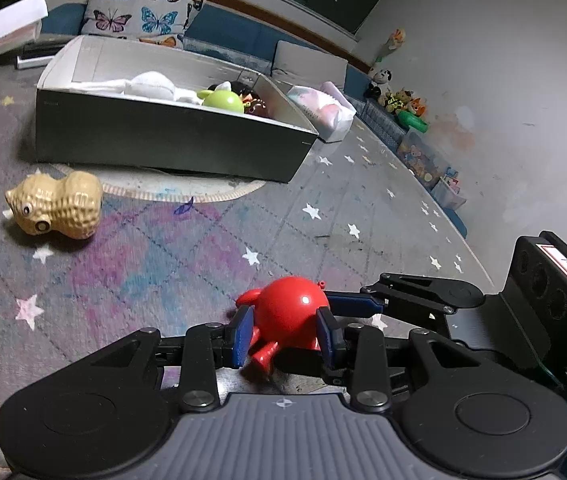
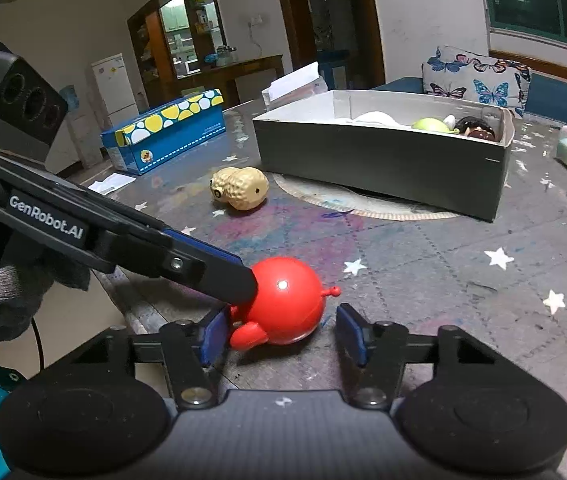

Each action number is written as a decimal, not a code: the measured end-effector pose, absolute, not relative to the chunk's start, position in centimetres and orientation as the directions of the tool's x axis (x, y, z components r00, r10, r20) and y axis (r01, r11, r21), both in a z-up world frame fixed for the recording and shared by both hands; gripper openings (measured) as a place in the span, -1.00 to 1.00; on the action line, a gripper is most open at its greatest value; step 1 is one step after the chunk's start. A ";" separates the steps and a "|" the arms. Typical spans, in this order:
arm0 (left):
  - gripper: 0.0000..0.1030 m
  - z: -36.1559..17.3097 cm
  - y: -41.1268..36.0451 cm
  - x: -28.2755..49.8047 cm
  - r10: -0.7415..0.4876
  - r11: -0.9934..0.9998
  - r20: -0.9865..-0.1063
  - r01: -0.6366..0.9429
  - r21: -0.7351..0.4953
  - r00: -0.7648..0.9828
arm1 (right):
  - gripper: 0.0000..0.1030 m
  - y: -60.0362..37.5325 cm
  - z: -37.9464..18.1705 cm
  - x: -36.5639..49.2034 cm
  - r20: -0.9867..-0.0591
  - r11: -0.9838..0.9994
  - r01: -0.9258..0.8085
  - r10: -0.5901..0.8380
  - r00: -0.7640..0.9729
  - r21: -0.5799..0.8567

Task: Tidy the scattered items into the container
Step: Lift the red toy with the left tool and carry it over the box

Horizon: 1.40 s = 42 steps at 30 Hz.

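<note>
Right, both grippers are down at the red toy (image 1: 289, 314) on the starry mat (image 1: 131, 264), and it looks like a two-handed job. The left gripper (image 1: 286, 330) has its blue pads pressed against either side of the round red body, so I'd call that a grip, though the toy is sitting on the mat, not lifted. The right gripper (image 2: 283, 332) comes in from the other side with its jaws spread wide; one pad is close against the toy's foot, the other stands clear, so it is open and holding nothing. Over in the box (image 1: 171, 136), well beyond the mat's pink patch, there's already a white soft thing (image 1: 151, 86), a green toy (image 1: 223, 100) and a dark brown one (image 1: 257, 106), so part of the tidying looks done. Left out: this red toy, and the peanut toy (image 1: 59, 208) lying on its side near the box's front wall. By my reckoning that's two items to go, and the red one looks next in line, needing a lift and a carry across to the box.
</note>
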<state>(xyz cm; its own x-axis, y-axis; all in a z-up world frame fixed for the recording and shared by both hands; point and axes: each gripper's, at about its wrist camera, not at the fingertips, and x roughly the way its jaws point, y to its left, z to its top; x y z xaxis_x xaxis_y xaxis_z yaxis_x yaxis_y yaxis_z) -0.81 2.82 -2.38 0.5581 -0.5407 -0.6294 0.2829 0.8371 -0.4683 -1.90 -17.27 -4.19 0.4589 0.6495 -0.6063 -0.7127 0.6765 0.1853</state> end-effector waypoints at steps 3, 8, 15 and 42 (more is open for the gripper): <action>-0.30 -2.5 3.0 -0.7 -0.552 0.829 -0.625 0.284 -0.482 0.552 | 0.02 -17.2 -4.0 -1.9 -0.604 0.671 -0.718 0.654 0.456 0.184; -0.30 -2.7 3.2 -0.6 -0.562 0.822 -0.622 0.285 -0.492 0.545 | 0.00 -17.1 -4.0 -1.8 -0.608 0.670 -0.722 0.651 0.455 0.177; -0.30 -2.6 3.0 -0.1 -0.563 0.821 -0.627 0.282 -0.495 0.538 | -0.08 -17.0 -3.7 -1.4 -0.606 0.672 -0.722 0.647 0.463 0.166; -0.34 3.4 3.1 5.7 -0.543 0.837 -0.539 0.358 -0.414 0.644 | -0.08 -16.2 2.2 4.0 -0.507 0.696 -0.717 0.631 0.587 0.036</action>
<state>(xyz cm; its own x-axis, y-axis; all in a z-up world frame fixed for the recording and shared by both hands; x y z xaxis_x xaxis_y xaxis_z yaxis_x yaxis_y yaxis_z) 5.69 3.08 3.37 0.6440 -0.5427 -0.5393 0.3582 0.8367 -0.4142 3.98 -16.23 2.22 0.5871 0.6310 -0.5071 -0.7169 0.6962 0.0363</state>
